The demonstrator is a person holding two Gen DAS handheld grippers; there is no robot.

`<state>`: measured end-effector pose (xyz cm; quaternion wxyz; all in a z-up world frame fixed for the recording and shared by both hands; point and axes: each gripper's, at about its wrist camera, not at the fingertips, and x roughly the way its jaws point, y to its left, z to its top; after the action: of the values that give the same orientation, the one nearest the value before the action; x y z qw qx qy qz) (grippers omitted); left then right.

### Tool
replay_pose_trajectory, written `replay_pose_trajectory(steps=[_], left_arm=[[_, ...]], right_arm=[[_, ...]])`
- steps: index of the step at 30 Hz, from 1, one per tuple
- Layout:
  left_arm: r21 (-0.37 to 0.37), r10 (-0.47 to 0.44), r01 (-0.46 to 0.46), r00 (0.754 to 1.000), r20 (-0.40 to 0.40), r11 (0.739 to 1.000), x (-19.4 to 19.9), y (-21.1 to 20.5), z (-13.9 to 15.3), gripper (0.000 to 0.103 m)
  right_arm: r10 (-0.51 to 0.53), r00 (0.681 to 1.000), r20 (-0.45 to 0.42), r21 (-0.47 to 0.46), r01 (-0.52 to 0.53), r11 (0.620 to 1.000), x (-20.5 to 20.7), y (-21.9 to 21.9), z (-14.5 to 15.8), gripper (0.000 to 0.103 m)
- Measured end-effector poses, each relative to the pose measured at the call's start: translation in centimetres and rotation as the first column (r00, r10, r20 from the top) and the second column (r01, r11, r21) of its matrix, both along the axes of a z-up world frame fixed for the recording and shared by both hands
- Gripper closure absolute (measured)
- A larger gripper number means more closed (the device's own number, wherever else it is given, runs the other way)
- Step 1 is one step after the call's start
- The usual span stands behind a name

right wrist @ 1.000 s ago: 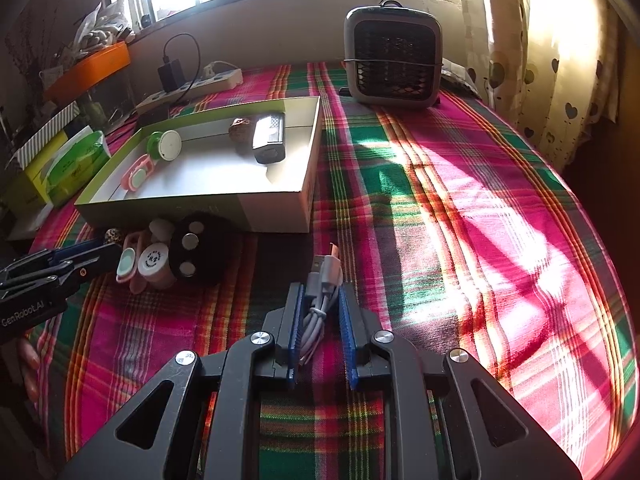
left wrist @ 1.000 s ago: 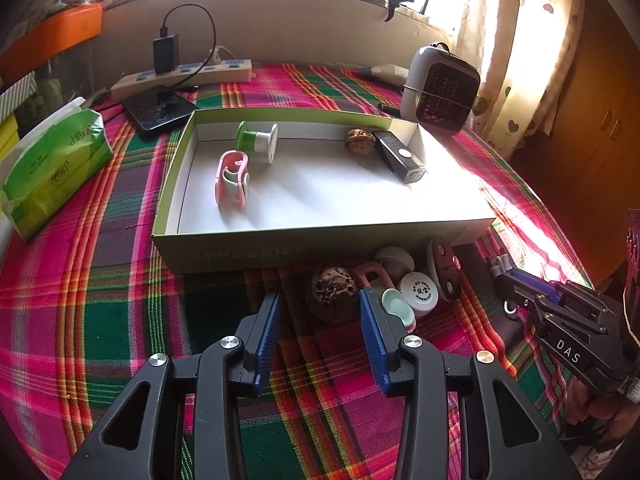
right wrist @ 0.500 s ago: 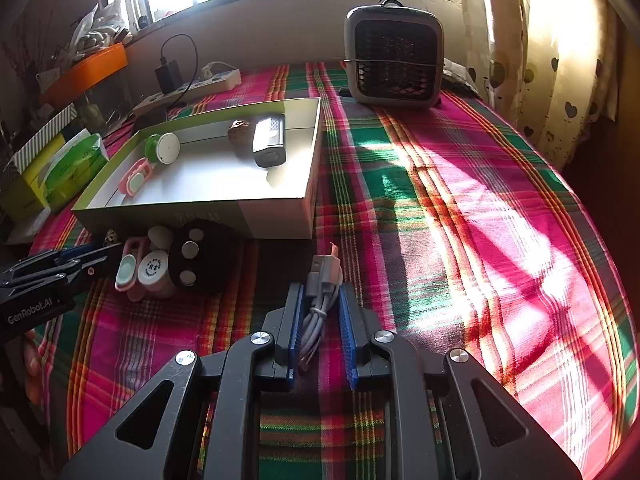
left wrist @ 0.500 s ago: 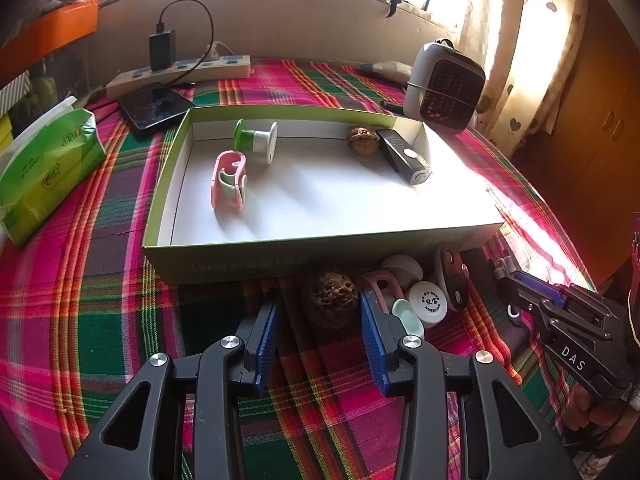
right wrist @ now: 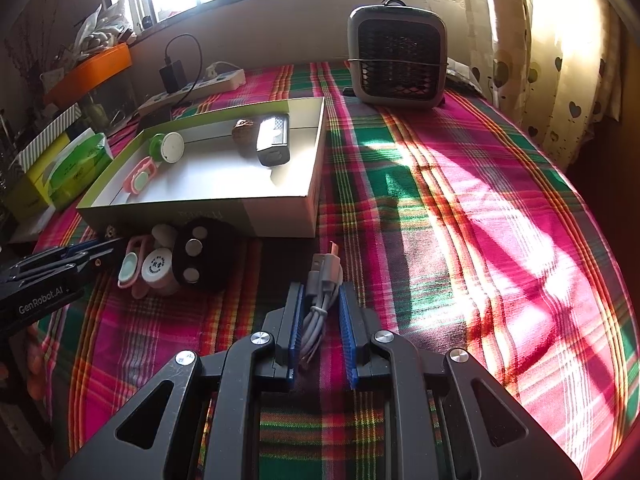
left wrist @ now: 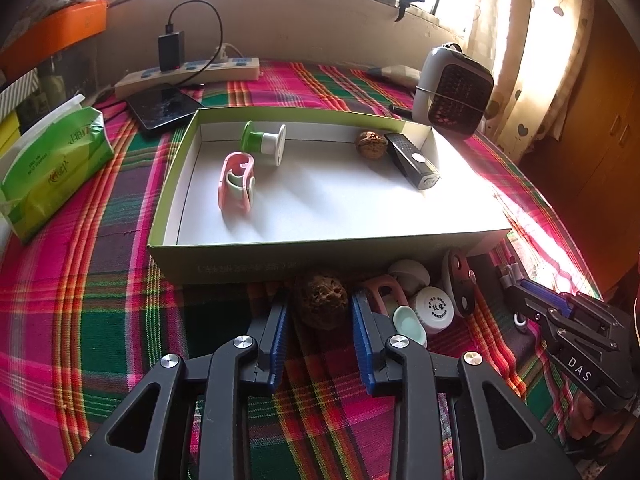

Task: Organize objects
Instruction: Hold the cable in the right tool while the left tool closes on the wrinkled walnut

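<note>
Left wrist: left tongs point(left wrist: 320, 320) closing around walnut point(left wrist: 320, 303), untouched; box point(left wrist: 256, 266) behind; right tongs point(right wrist: 319, 312) clamp cable point(right wrist: 320, 300).

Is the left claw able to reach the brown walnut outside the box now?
Probably yes. The walnut already sits between the closing fingers of the left claw, in front of the box; nothing blocks it.

Tissue pack point(left wrist: 52, 168) is cut by the left edge; box point(left wrist: 320, 262) print is too blurred to read; black pouch point(right wrist: 204, 256) hides behind the pill bottle point(left wrist: 436, 309).
</note>
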<state>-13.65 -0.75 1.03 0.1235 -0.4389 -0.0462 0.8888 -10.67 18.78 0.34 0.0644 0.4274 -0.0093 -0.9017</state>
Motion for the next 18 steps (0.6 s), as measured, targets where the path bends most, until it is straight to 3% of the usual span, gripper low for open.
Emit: replay_pose_trajectory(steps=[13,18], left_arm=[[0.01,-0.008,0.008,1.0,-0.008,1.0,0.48,-0.13,0.16,0.076],[0.016,-0.009,0.009,1.0,-0.024,1.0,0.73,-0.28,0.5,0.076]], right_arm=[[0.005,1.0,-0.007,0.004,-0.005,1.0,0.14,-0.14,0.09,0.085],[0.008,1.0,-0.016,0.008,-0.008,1.0,0.32,-0.29,0.22,0.089]])
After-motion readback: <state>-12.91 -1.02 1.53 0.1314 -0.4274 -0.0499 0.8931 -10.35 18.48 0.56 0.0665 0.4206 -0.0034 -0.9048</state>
